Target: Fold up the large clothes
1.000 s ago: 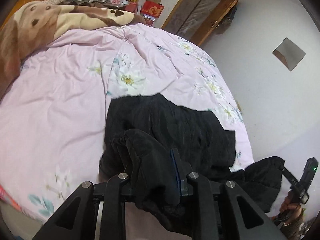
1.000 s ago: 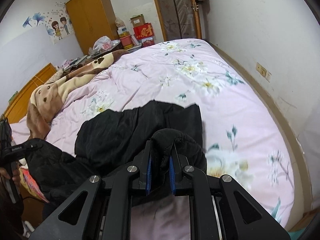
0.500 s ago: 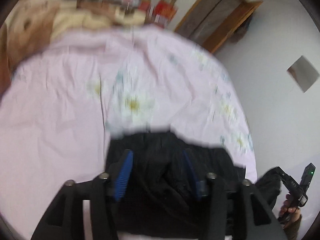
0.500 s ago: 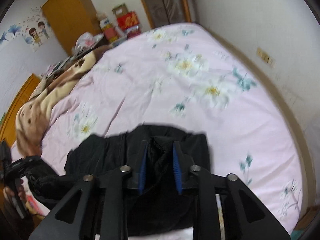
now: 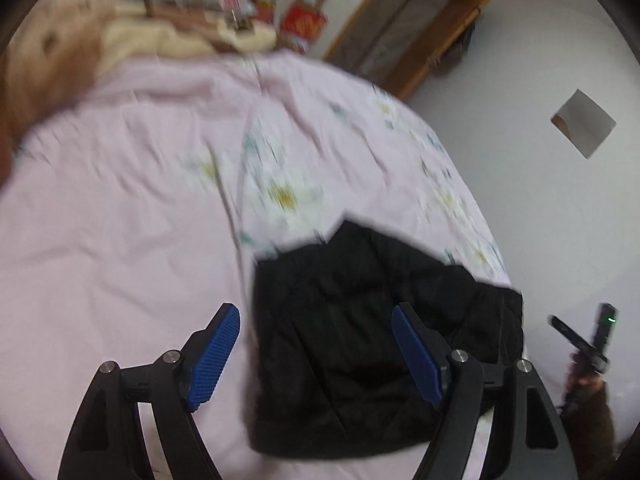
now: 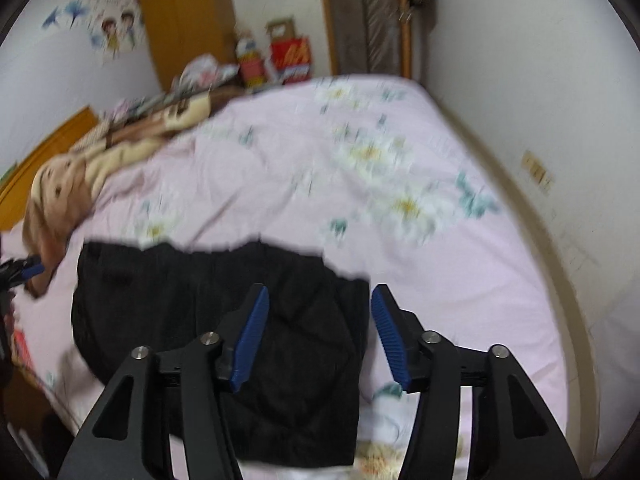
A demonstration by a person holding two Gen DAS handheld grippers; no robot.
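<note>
1. Since a second ago, both grippers have let go of the black garment point(image 5: 360, 340); the bunched cloth that was pinched between the pads is now lying flat on the pink floral bedspread point(image 5: 120, 220), folded into a rough rectangle near the bed's front edge.
2. Left gripper point(image 5: 316, 350) is opening, blue pads wide apart and touching nothing; the garment's left edge is showing between them, lying below on the bedspread.
3. Right gripper point(image 6: 318, 338) is opening too, pads clear of the cloth; the garment's right edge is showing in the gap.
4. In the left wrist view, a hand point(image 5: 586, 384) is holding the right gripper just right of the garment, at the bed's edge.
5. A brown and cream blanket point(image 6: 80, 168) is lying bunched at the far left of the bedspread.
6. Beyond the bedspread: an orange wardrobe point(image 6: 188, 20), red boxes point(image 6: 290, 58) and clutter at its far end, and a wood-framed door point(image 6: 368, 16).
7. White wall is running along the bedspread's right side; cartoon stickers point(image 6: 108, 30) are on the wall left of the wardrobe.
8. Box print is too blurred to read.
</note>
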